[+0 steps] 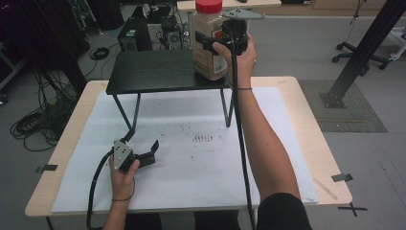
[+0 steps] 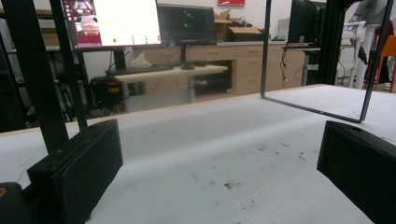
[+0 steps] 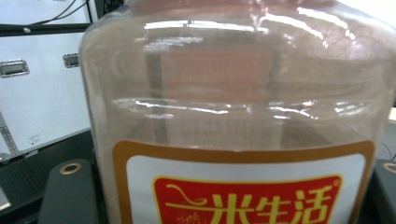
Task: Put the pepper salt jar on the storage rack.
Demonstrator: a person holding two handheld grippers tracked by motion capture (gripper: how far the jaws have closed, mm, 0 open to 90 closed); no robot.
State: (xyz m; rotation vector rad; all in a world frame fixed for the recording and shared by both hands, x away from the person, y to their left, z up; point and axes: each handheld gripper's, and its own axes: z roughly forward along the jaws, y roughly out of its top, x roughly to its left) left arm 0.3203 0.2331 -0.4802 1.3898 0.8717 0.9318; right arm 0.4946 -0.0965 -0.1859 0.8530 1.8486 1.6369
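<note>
A large clear jar (image 1: pixel 207 62) with a red lid (image 1: pixel 209 5) and brown contents is upright at the right end of a small black shelf (image 1: pixel 153 72). I cannot tell whether its base rests on the shelf. My right gripper (image 1: pixel 213 44) is shut on the jar's side. In the right gripper view the jar (image 3: pixel 238 116) and its red and white label sit between my fingers (image 3: pixel 70 191). My left gripper (image 1: pixel 143 149) lies low on the white paper (image 1: pixel 191 182), open, with nothing between its pads (image 2: pixel 79 172).
The shelf stands on thin black legs (image 1: pixel 229 108) over the paper, and one leg (image 2: pixel 42 93) rises right beside my left gripper. Dark crumbs (image 1: pixel 202 139) dot the paper's middle. The wooden table edge (image 1: pixel 318 143) frames the paper. Cables and equipment lie on the floor beyond.
</note>
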